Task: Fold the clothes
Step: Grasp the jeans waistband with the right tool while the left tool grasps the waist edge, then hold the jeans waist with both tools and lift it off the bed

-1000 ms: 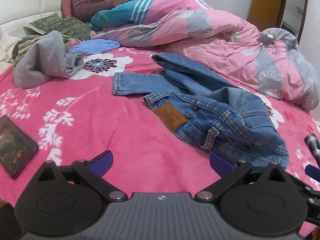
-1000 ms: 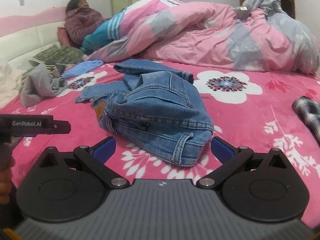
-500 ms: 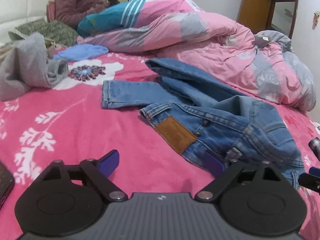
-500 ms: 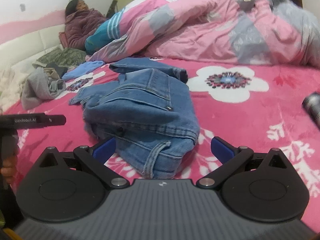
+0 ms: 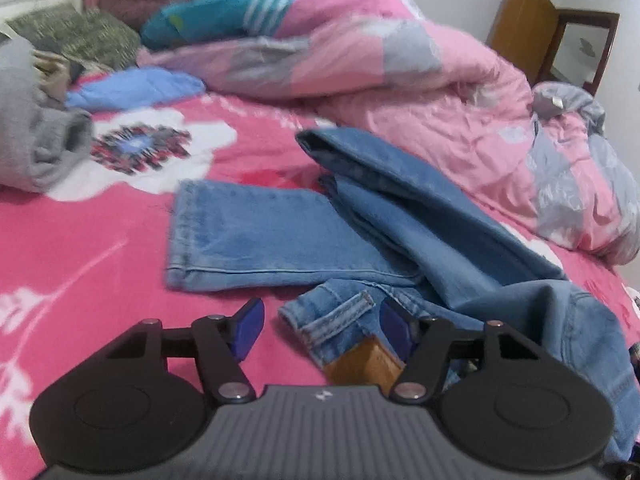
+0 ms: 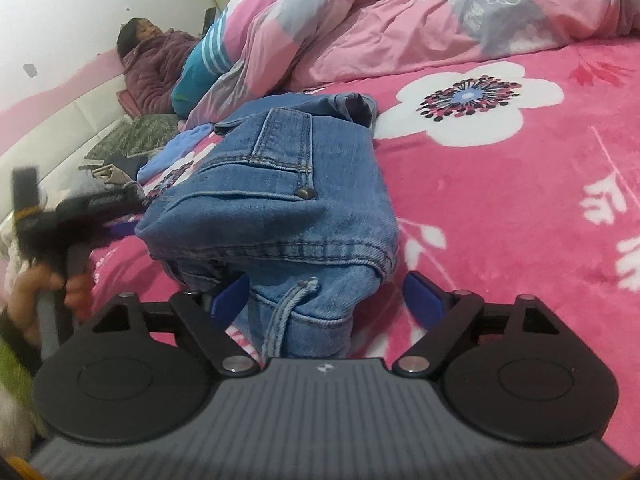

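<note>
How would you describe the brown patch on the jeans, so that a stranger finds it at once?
On the pink flowered bedspread lie crumpled blue jeans. Follow their waistband to the corner nearest the left gripper, whose jaws are closing around it. The brown patch sits just below the belt loop, the only tan rectangle on blue denim.

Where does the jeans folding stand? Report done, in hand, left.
Done: nothing; the jeans lie crumpled on the pink blanket. In hand: the left hand-held gripper and right hand-held gripper are closing around the waistband, not yet clamped. Left: spreading and every fold.
</note>
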The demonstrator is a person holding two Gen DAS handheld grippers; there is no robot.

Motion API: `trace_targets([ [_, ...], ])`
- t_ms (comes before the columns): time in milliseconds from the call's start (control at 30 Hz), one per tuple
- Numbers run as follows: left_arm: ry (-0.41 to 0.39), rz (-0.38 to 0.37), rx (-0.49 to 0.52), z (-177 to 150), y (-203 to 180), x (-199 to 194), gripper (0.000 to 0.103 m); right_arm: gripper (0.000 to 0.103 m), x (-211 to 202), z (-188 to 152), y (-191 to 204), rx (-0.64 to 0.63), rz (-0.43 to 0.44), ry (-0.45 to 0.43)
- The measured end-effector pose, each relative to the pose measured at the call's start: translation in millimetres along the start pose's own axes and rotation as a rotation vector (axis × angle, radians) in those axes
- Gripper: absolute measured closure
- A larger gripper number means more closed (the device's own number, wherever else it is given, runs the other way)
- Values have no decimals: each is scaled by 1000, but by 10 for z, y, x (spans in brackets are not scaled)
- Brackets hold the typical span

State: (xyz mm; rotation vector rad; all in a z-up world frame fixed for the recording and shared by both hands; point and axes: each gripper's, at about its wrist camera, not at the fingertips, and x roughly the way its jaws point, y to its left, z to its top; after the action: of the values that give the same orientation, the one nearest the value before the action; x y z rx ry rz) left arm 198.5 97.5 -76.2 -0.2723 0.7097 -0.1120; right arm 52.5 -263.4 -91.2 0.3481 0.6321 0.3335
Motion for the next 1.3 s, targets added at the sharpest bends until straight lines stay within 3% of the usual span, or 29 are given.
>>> trace_targets([
  [67, 32, -6, 6, 5, -24, 134, 39, 28, 22, 6, -17, -3, 12, -3],
  [200, 6, 15, 40, -64, -107, 196, 40, 37, 80, 38, -55, 0, 31, -11],
  [300, -2, 34, 35, -75, -126, 156, 56, 55, 94, 65, -81, 25, 66, -20],
  [367, 6, 40, 31, -88, -138, 108, 63, 74, 89, 77, -95, 47, 96, -27],
  [467, 22, 56, 36, -114, -183, 17, 72, 88, 41, 75, -109, 101, 146, -47],
  [767, 20, 35, 93, -305, -468, -436, 90, 92, -457, 52, -169, 191, 256, -140],
  [1133, 89, -40, 132, -838, -691, -977, 91, 93, -1063, -181, -364, 263, 335, -207],
  [1233, 75, -49, 140, -906, -709, -1106, 79, 93, -1208, -289, -515, 319, 337, -219],
  [1300, 53, -55, 149, -918, -726, -1153, 61, 93, -1296, -371, -614, 351, 327, -229],
])
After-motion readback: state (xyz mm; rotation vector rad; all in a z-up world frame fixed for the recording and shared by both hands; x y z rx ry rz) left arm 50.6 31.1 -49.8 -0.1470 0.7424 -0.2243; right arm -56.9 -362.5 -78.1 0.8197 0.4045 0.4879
